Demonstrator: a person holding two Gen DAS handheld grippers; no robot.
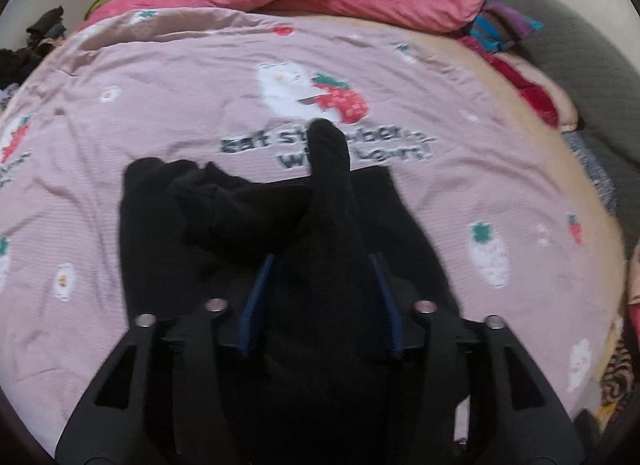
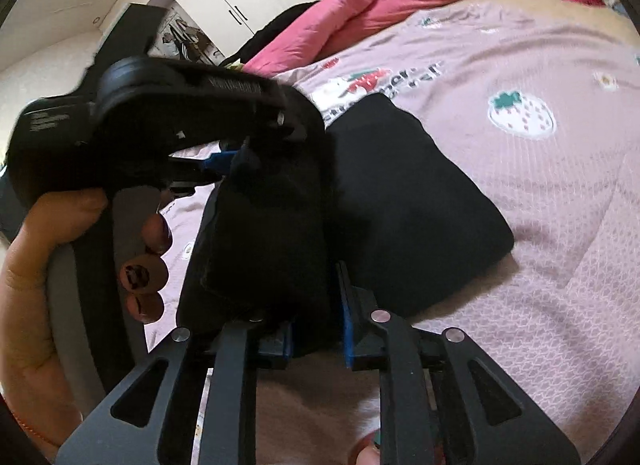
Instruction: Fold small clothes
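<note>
The black garment (image 1: 248, 217) is spread on the pink strawberry bedspread (image 1: 460, 113). The right gripper (image 2: 316, 305) is clenched on its edge; the left gripper (image 1: 320, 297) is released around a bunched strip. The fold should be laid flat and aligned before being let go.

The left gripper (image 1: 320, 265) is a matte black frame of flat linkage bars with slot-shaped cut-outs, joined by round silver pivot pins (image 1: 145, 320); its two fingers carry narrow blue pads (image 1: 258, 297). The right gripper (image 2: 316, 301) has the same black bars, silver pins and blue pads; seen from it, the left tool's rounded black housing (image 2: 160, 117) bears small white lettering, too blurred to read; the hand (image 2: 36, 265) on its grey handle (image 2: 128, 225) wears dark, chipped nail polish.
</note>
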